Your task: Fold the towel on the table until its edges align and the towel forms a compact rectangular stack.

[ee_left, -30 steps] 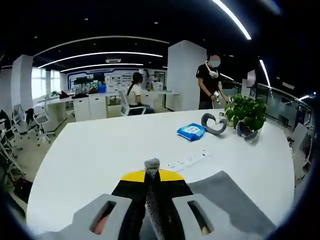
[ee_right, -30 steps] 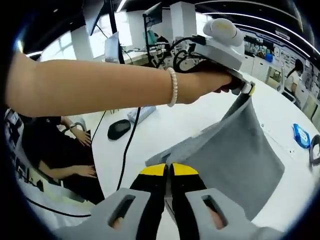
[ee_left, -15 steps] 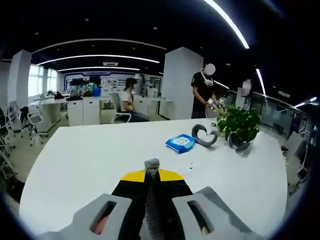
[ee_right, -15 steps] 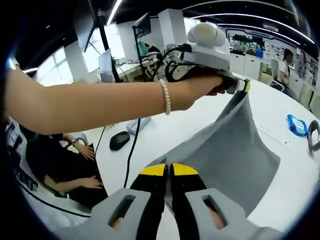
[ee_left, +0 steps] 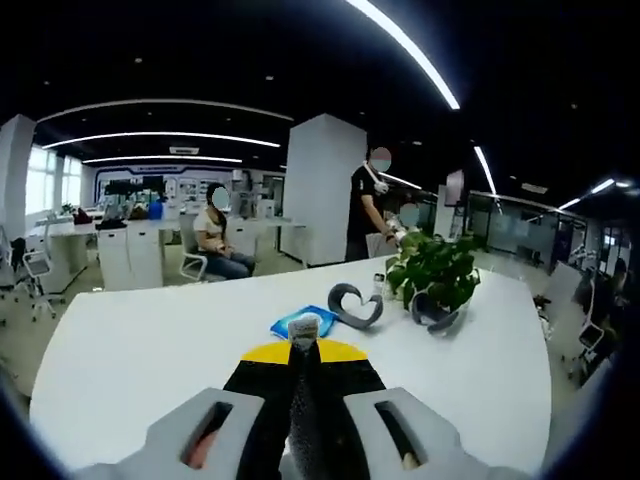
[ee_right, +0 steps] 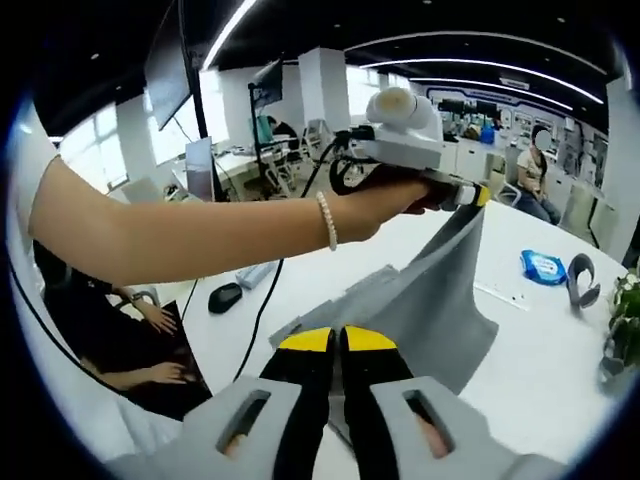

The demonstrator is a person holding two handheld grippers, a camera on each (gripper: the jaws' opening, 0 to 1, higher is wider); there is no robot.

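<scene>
- Your left gripper has its jaws pressed together on a corner of the grey towel; a strip of the cloth stands up between the yellow tips in the left gripper view.
- Your right gripper is likewise clamped on the towel's near edge, jaws closed with the cloth running between them.
- In the right gripper view your left hand holds the other gripper high, so the towel hangs from it as a slanted sheet, its lower part resting on the white table.
- Compared with a second ago, the left gripper view has lifted and turned: the grey cloth that lay at its lower right is gone from that view.
- There the blue packet, the curved grey piece and the potted plant now sit closer to the middle, just beyond the jaw tips.
- In the right gripper view the towel looks smaller and farther than before, with more bare table around it.
- A black mouse and a black cable lie on the table at the left of the towel.
</scene>
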